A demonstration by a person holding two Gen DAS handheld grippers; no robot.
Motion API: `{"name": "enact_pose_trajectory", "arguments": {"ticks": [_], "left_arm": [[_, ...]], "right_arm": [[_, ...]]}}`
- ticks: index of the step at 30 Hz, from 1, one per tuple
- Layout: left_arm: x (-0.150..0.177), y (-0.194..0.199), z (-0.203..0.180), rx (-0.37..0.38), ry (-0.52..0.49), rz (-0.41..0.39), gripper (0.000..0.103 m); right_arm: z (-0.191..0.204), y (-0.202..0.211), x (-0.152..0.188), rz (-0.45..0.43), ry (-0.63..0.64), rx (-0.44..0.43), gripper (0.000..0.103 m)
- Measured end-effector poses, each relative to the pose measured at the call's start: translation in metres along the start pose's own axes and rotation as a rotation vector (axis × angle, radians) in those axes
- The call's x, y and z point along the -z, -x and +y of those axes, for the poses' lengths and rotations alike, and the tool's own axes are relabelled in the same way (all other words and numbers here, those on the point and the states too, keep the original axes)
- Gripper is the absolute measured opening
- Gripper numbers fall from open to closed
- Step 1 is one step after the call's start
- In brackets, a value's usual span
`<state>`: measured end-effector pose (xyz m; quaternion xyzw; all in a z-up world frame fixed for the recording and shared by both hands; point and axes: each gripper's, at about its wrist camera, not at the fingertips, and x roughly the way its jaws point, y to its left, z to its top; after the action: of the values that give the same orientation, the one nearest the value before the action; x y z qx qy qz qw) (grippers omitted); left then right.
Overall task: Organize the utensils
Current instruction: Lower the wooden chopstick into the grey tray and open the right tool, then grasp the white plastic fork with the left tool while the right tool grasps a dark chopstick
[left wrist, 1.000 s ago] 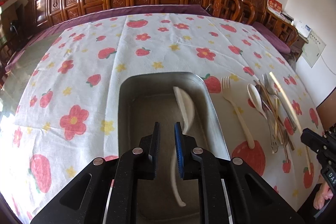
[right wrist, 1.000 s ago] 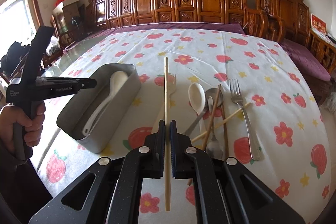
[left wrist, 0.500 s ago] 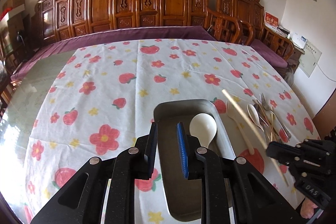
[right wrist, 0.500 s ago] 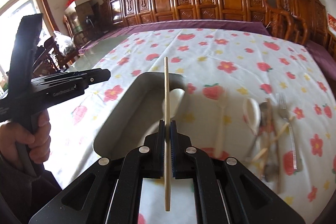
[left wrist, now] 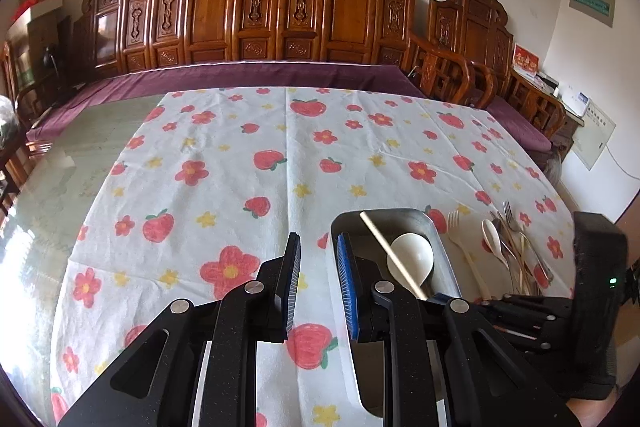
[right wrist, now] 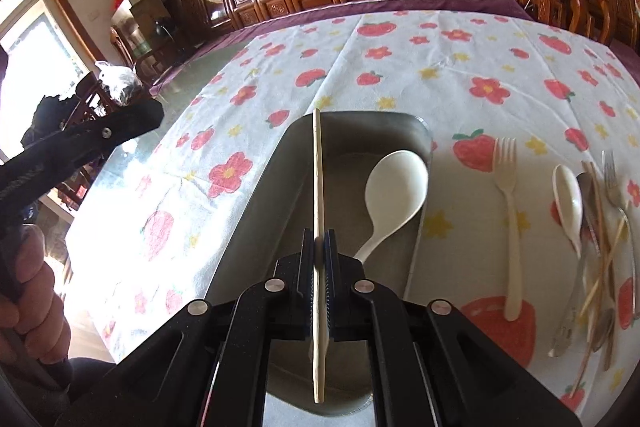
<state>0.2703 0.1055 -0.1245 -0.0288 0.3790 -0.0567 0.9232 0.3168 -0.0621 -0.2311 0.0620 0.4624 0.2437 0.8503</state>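
Status: my right claw (right wrist: pixel 319 247) is pinching one chopstick (right wrist: pixel 318 163) above the tray (right wrist: pixel 256 203), lower centre of the right wrist view. My left claw (left wrist: pixel 318 279) is spread and holds nothing.

Done: one white spoon (right wrist: pixel 394 187) lies in the tray.

Left: I judge the chopstick is about to be released. The fork (right wrist: pixel 508 227), small spoon (right wrist: pixel 568 203) and metal pile (right wrist: pixel 600 247) wait on the desk (right wrist: pixel 440 67), right side.

Writing: a wall sign (left wrist: pixel 593 3), upper right of the left wrist view, is unreadable.
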Motion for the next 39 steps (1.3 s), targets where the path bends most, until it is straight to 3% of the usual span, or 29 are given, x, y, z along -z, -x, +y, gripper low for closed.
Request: {"name": "enact_pose_trajectory", "arguments": {"ticks": [9,14,20,24,29,39], "left_arm": [[-0.001,0.004,-0.003,0.007,-0.002,-0.007,0.018],[-0.002,0.007,-0.020,0.034,-0.019,-0.015,0.022],[0.005,0.003,-0.050,0.071,-0.060,-0.006,0.027],[0.009,-0.003,-0.067,0.090,-0.083,0.007,0.028],[0.014,-0.009,-0.086,0.118,-0.107,0.016,0.036],[0.035,-0.014,-0.122,0.144,-0.177,0.047,0.037]], "right_arm": [[-0.002,0.002,-0.002,-0.012,0.014,-0.029,0.009],[-0.016,0.048,0.000,-0.074,0.071,0.040,0.009],[-0.059,0.098,0.009,-0.120,0.083,0.154,0.009],[-0.095,0.113,0.015,-0.109,0.084,0.231,0.021],[-0.136,0.103,0.029,-0.067,0.060,0.305,0.021],[-0.176,0.056,0.045,0.028,-0.033,0.340,0.021]]}}
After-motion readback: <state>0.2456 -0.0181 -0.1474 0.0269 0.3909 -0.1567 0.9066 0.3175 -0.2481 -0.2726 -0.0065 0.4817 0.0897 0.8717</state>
